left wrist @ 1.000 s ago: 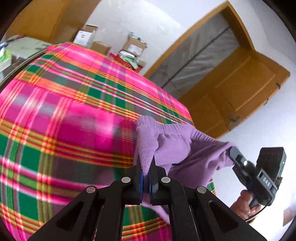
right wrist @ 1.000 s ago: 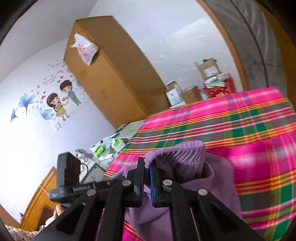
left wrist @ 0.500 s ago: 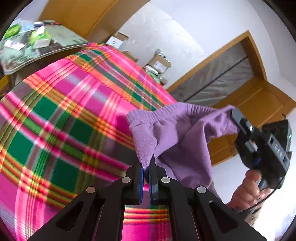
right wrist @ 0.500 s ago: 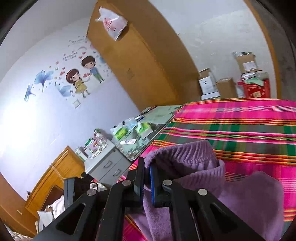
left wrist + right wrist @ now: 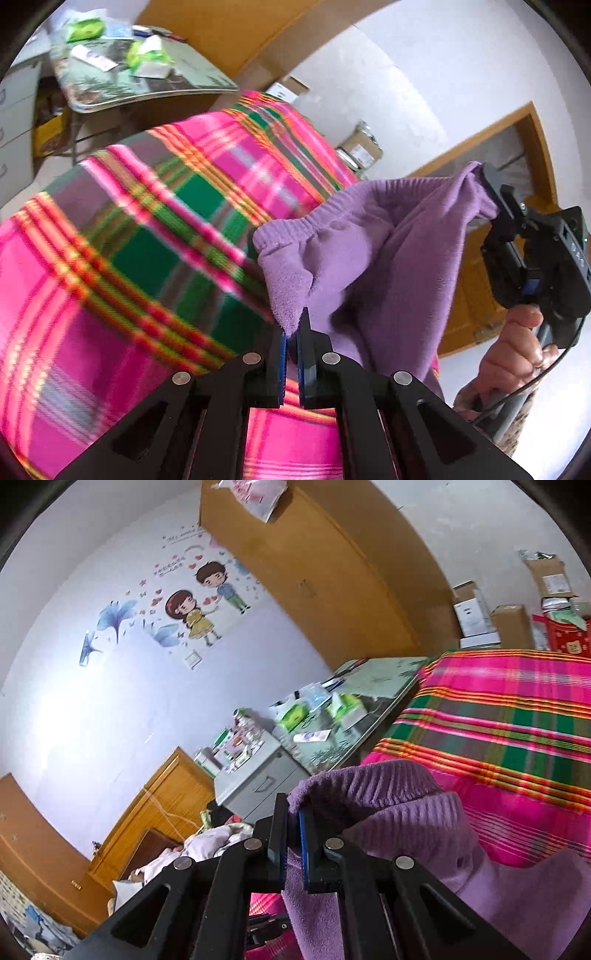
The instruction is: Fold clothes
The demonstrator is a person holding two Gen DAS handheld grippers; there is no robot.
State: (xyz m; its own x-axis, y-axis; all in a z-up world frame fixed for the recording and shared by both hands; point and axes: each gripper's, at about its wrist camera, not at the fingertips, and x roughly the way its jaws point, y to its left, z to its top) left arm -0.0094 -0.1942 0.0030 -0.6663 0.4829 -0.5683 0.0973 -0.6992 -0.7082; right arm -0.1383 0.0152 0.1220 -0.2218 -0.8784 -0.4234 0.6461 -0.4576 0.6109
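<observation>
The left gripper (image 5: 291, 332) is clamped on one corner of the purple fleece garment (image 5: 369, 251), a tuft of pile pinched between its blue pads, and the right gripper (image 5: 293, 823) is clamped on the ribbed waistband at the other corner, so the one garment hangs stretched between the two above the pink, green and orange plaid blanket (image 5: 122, 266). Compared with a second ago the two grippers stand further apart and the waistband is drawn out into a longer line; in the left wrist view the right gripper (image 5: 484, 177) now shows higher and nearer the right edge, the blanket has slid lower left, and the cluttered glass-topped table (image 5: 192, 85) has come into sight at the top. In the right wrist view the wall decal of two cartoon children (image 5: 199, 598) and the grey drawer unit (image 5: 258, 782) have swung toward the centre, and the left gripper's dark body no longer shows. Counted: one garment, two grippers, one blanket, one table, one wooden wardrobe (image 5: 332, 576), about four cardboard boxes (image 5: 509, 624) by the far wall. One bare hand (image 5: 513, 350) shows, fingers wrapped round the right gripper's handle below its body; the gripper it holds slants up and left toward the fabric. Both grippers tilt somewhat downward over the blanket.
</observation>
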